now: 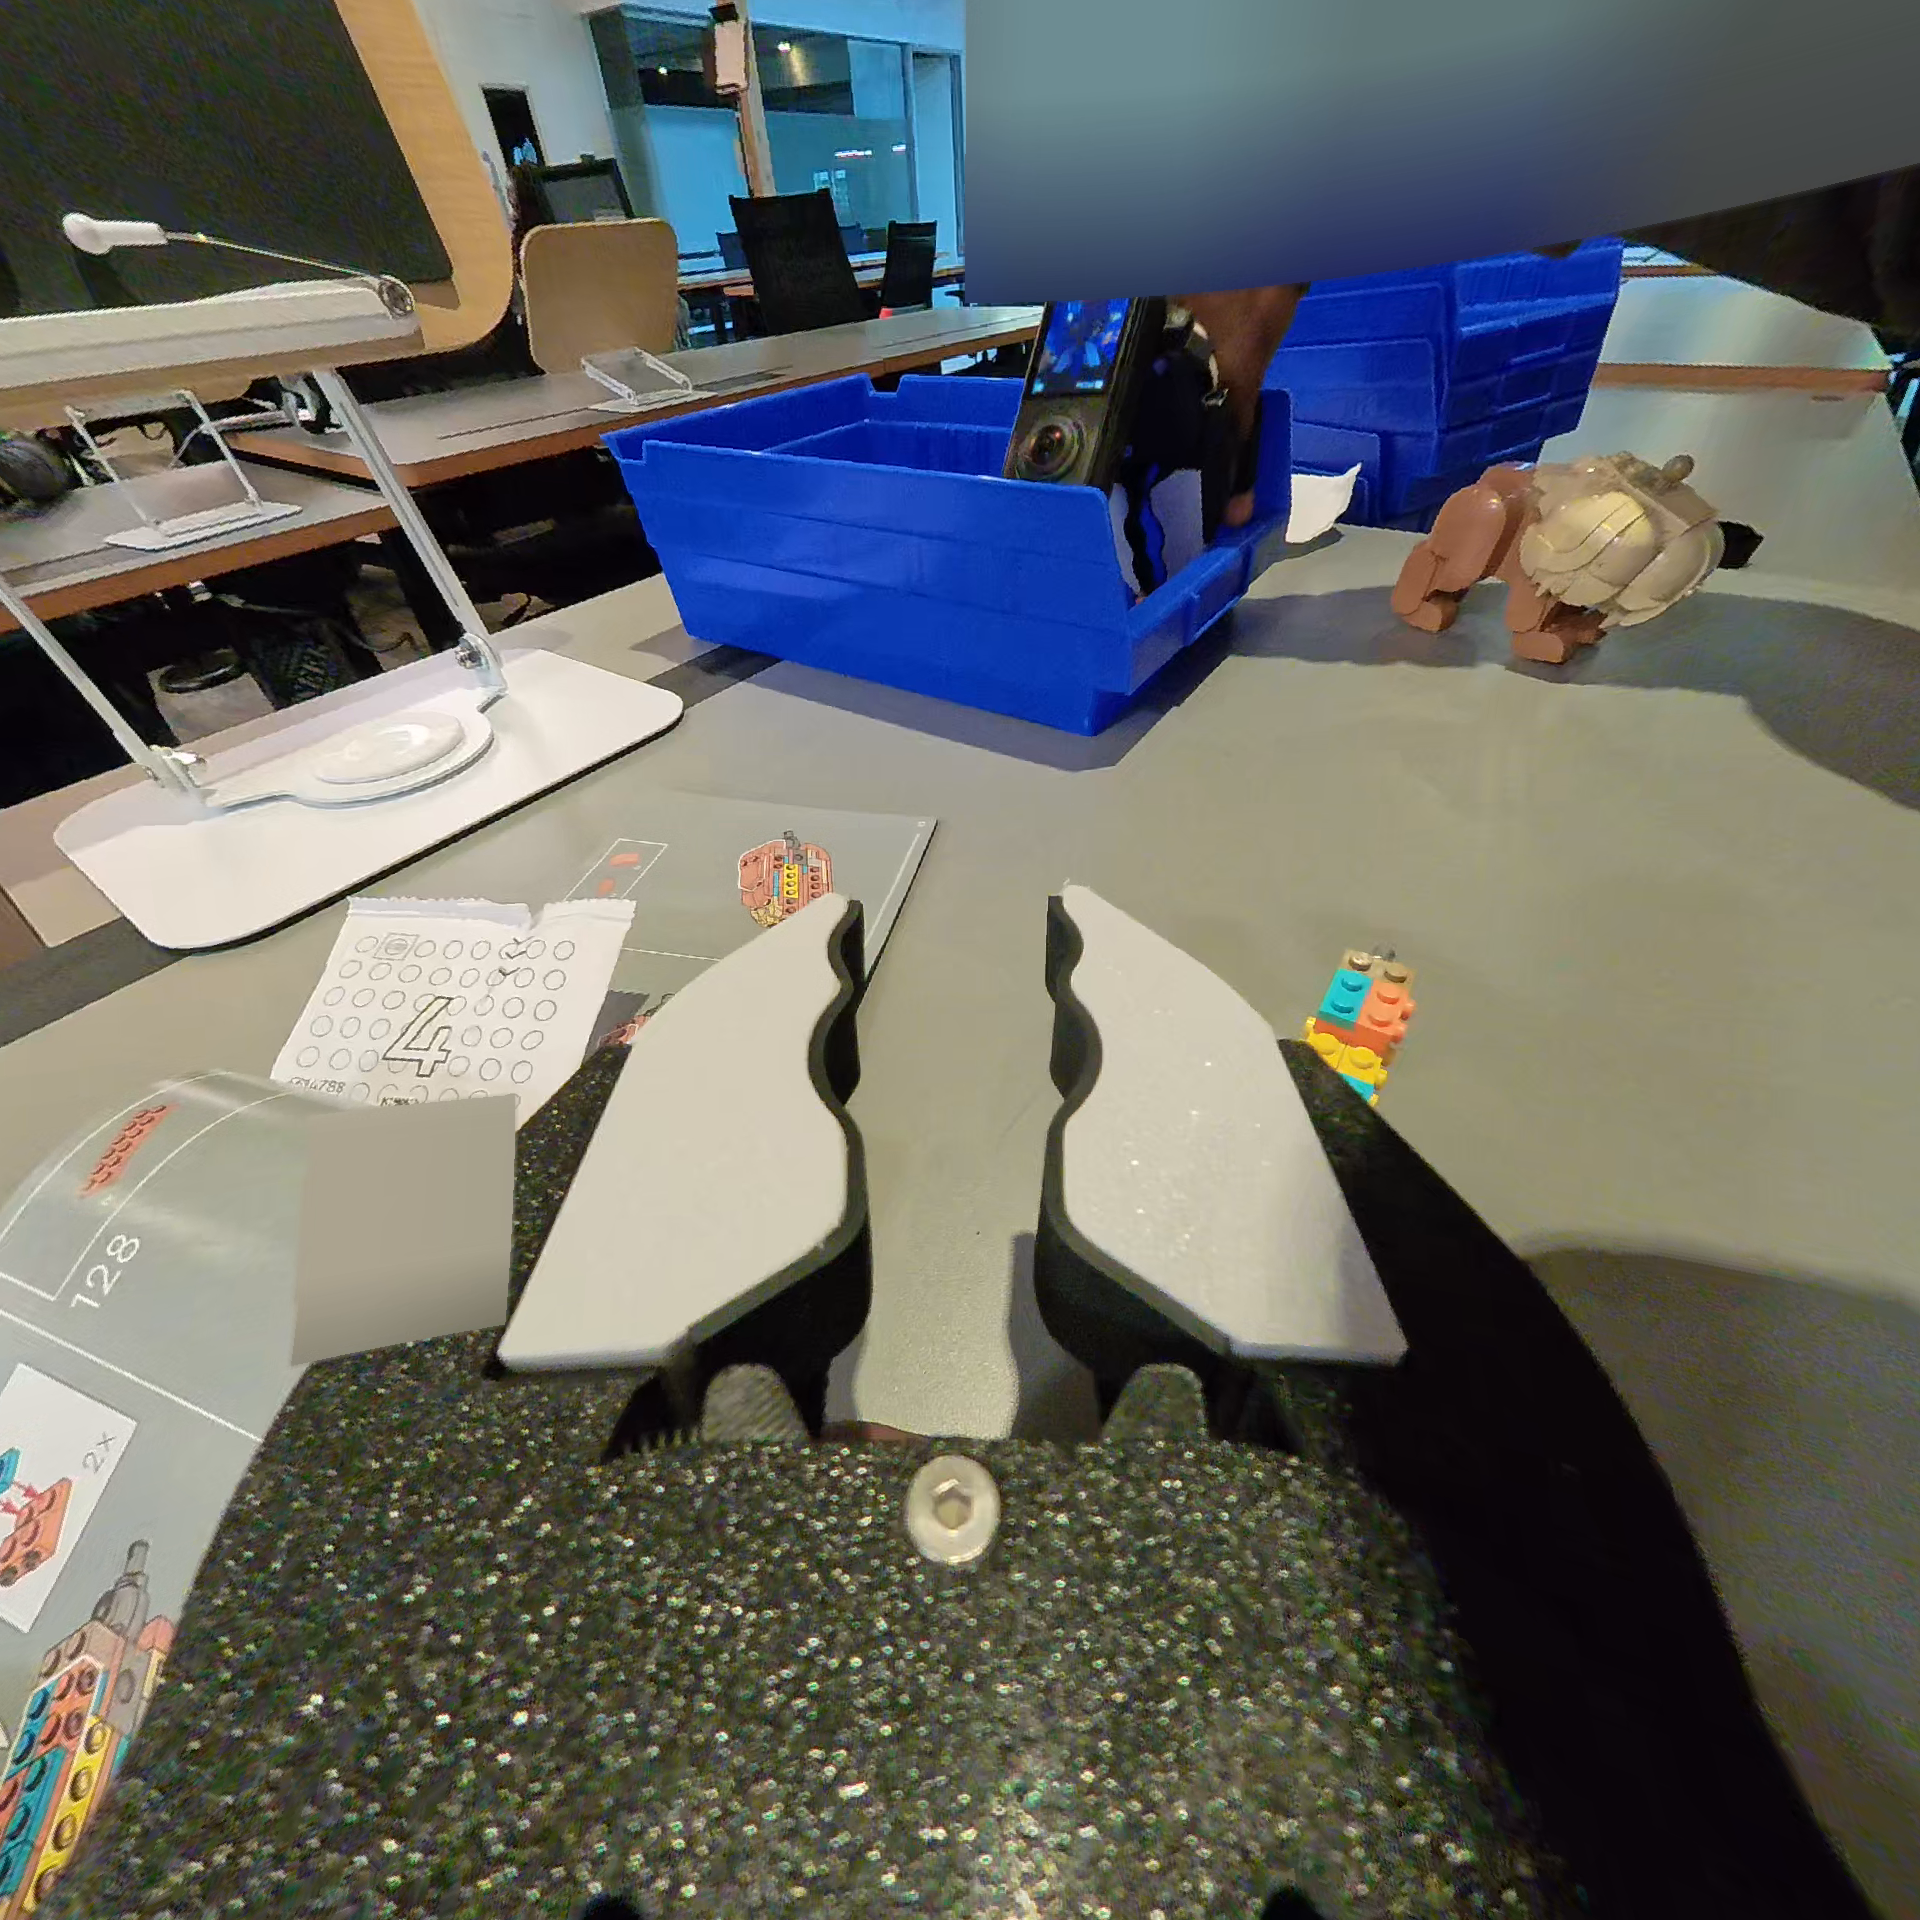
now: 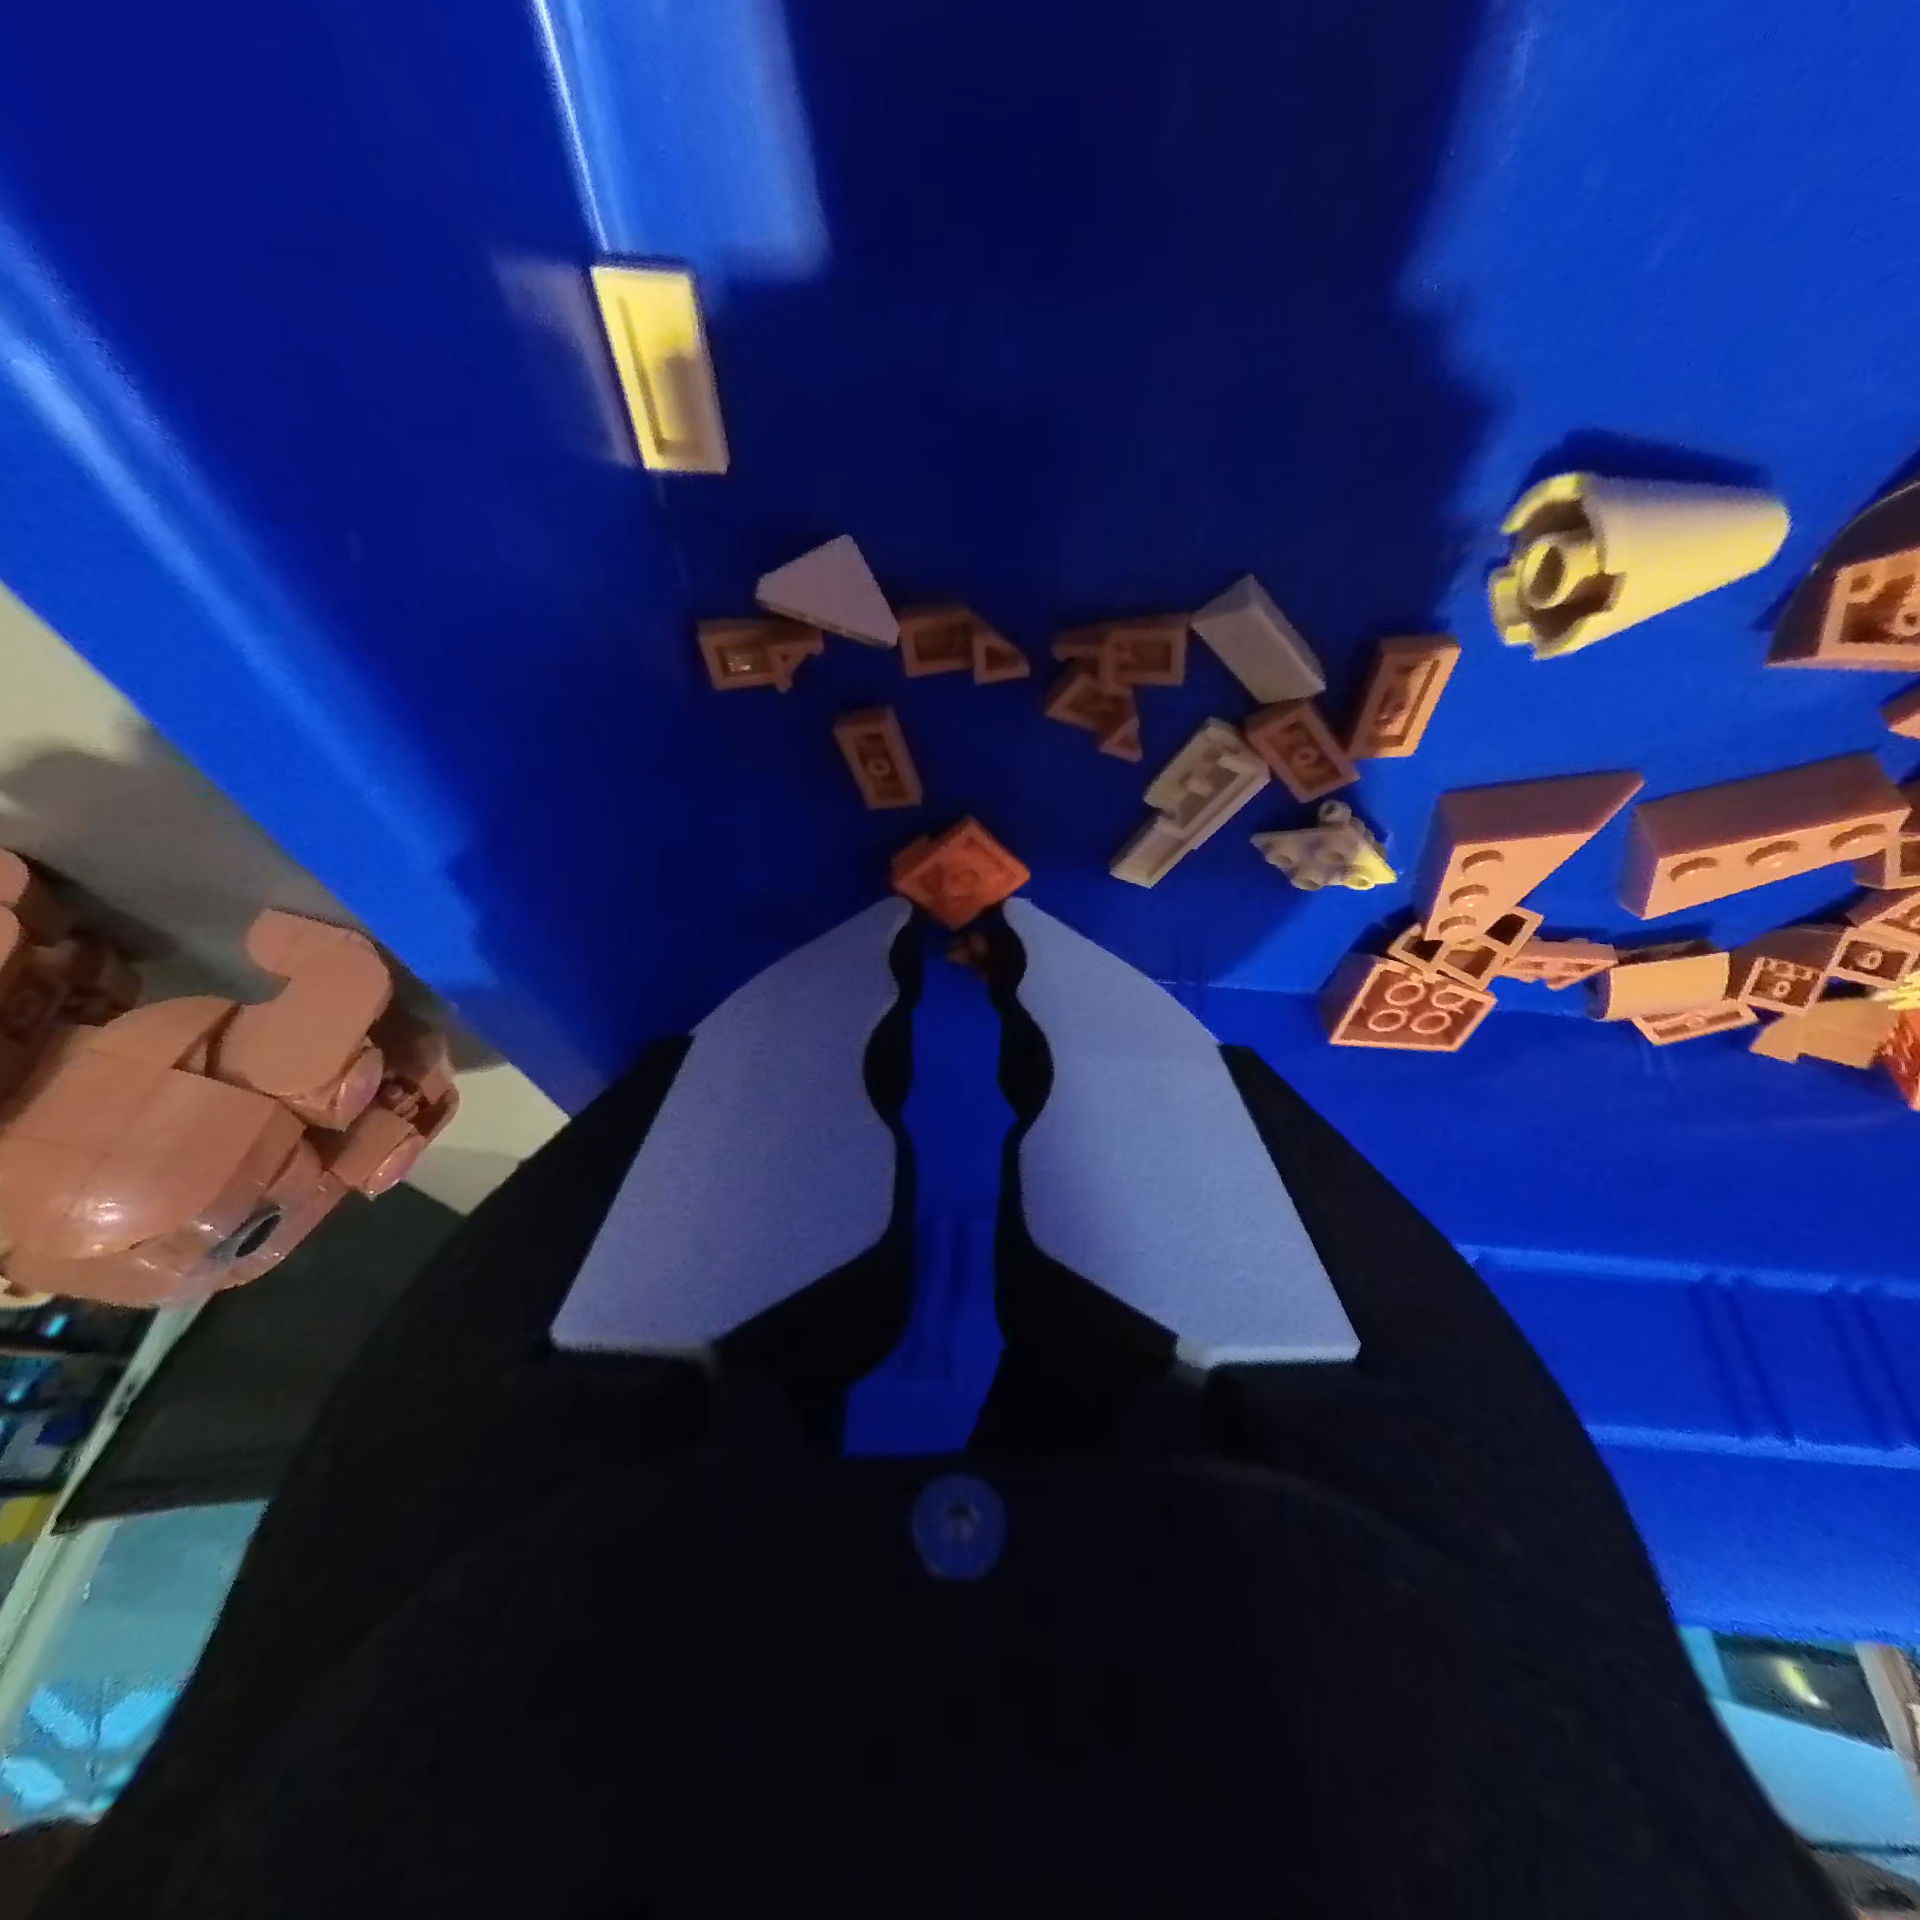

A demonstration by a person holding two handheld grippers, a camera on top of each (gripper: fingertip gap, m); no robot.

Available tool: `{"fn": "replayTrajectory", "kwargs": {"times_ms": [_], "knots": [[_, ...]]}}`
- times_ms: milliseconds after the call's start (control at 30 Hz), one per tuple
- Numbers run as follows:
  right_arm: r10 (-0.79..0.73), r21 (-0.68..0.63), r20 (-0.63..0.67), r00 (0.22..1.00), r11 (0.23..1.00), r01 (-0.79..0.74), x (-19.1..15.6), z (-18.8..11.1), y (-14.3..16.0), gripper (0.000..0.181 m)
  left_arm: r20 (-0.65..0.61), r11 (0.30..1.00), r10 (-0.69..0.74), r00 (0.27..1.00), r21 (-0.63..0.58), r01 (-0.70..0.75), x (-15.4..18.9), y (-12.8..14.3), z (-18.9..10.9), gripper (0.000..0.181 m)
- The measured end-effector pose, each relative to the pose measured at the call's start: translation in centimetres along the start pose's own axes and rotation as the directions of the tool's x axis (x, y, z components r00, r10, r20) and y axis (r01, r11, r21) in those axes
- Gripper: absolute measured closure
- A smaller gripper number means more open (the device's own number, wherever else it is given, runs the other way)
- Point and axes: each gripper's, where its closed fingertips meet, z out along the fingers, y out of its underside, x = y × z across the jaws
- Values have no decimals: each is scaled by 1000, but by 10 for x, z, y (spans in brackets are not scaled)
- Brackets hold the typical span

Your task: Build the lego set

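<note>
Item: your right gripper [image 2: 958, 914] pinches an orange plate [image 2: 958, 871] mid-frame in the blue bin [image 2: 312, 416], selecting a part; left gripper [image 1: 954, 935] idles parted.

Right gripper [image 1: 1138, 582] in the left wrist view: lower part hidden behind the blue bin [image 1: 935, 582] wall, jaws not visible there. Right wrist view is motion-blurred, so contact between the fingertips [image 2: 902, 914] and the small orange plate [image 2: 958, 883] can't be confirmed; plate sits right at the tips. Brown brick model [image 2: 177, 1122] is cut off by the left edge in the right wrist view. Brick pile [image 2: 1714, 935] runs off the right edge. Instruction booklet [image 1: 104, 1351] is partly under the left gripper [image 1: 951, 925] body and cut by the left edge. Colourful brick assembly [image 1: 1361, 1013]: lower part hidden behind the gripper body.
</note>
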Motion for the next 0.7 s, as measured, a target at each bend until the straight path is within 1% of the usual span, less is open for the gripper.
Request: {"fn": "replayTrajectory", "kwargs": {"times_ms": [233,367,433,500,567,700], "knots": [[45,105,-18,999,994,-42,-4,-15,-2,173,3,1000,2,1000,-1,-2,0,0,0,148],[50,118,-35,998,992,-46,-2,-15,-2,173,3,1000,14,1000,-7,-14,1,1,1,148],[55,149,-34,998,988,-49,-2,-19,-6,173,4,1000,15,1000,-6,-15,1,1,1,148],[60,196,-36,998,979,-52,-3,-28,-9,173,5,1000,13,1000,-5,-13,1,1,0,148],[69,279,-35,997,959,-57,-8,-44,-16,173,8,1000,13,1000,-6,-13,-1,1,0,148],[60,435,-41,997,900,-36,-32,-78,-32,180,7,1000,11,1000,-6,-11,-1,1,0,148]]}}
